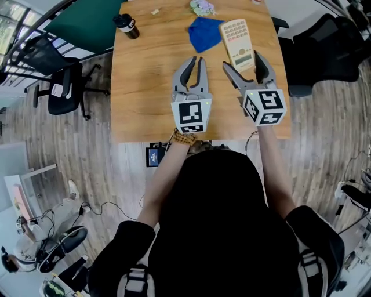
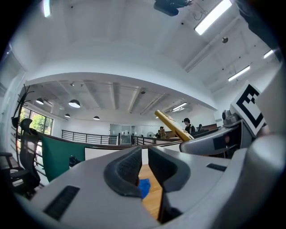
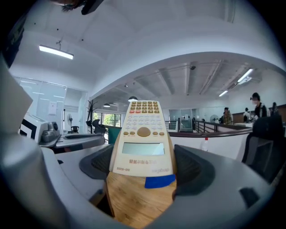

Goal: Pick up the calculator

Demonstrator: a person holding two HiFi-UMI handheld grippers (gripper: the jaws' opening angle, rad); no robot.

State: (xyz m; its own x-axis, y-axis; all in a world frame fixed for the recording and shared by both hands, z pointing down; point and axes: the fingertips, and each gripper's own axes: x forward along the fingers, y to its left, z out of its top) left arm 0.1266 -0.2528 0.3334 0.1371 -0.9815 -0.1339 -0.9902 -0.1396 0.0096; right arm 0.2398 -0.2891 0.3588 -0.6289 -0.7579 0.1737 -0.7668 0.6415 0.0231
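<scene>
- The person's head and dark top (image 1: 226, 232) fill the bottom of the head view, and both forearms reach up the frame towards the table.
- The left gripper (image 1: 196, 59) sits left of centre in the head view. Its own view (image 2: 144, 167) shows the jaws drawn narrow, with only a slit between the pads. Nothing is in that slit; wood and a bit of blue show through it.
- The right gripper (image 1: 242, 61) is just right of the left one, and its jaws are closed on the calculator (image 1: 237, 40).
- In the right gripper view (image 3: 143, 166) the pads press on both long edges of the calculator (image 3: 143, 129) at its display end. The keypad end sticks out past the fingertips, face up, against the room beyond rather than on the wood.
- The left gripper view shows the calculator (image 2: 172, 125) edge-on at right of centre, tilted upward.
- The wooden table (image 1: 151, 87) lies under both grippers in the upper middle of the head view.
- A blue cloth (image 1: 204, 32) lies on the table just left of the calculator.
- A dark bottle (image 1: 126, 26) stands near the table's upper left corner.
- A small crumpled thing (image 1: 202, 7) lies at the table's top edge.
- A black office chair (image 1: 64, 87) stands on the floor at the left, and another chair (image 1: 324, 46) at the upper right.
</scene>
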